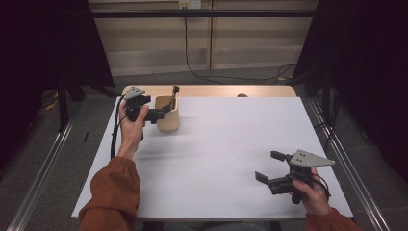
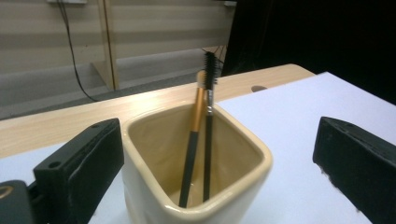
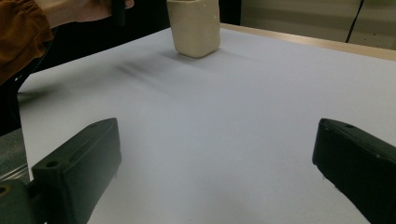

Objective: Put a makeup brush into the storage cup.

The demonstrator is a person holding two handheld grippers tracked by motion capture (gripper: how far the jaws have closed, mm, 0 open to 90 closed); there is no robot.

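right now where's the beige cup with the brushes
The beige cup stands at the far left of the white table in the high view, right by the open left gripper. In the left gripper view, two brushes lean inside it.

Beyond your jaws you have the white sheet [image 1: 231, 144] spread over the worktop [image 1: 216, 90], whose bare wood edge runs behind it. Farther off, a black cable [image 1: 192, 57] hangs down the pale wall [image 1: 154, 38] to the grey floor [image 1: 57, 144].

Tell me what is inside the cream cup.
Inside the cream cup stand two makeup brushes, leaning on the far wall. Their lower ends are covered by the near rim.
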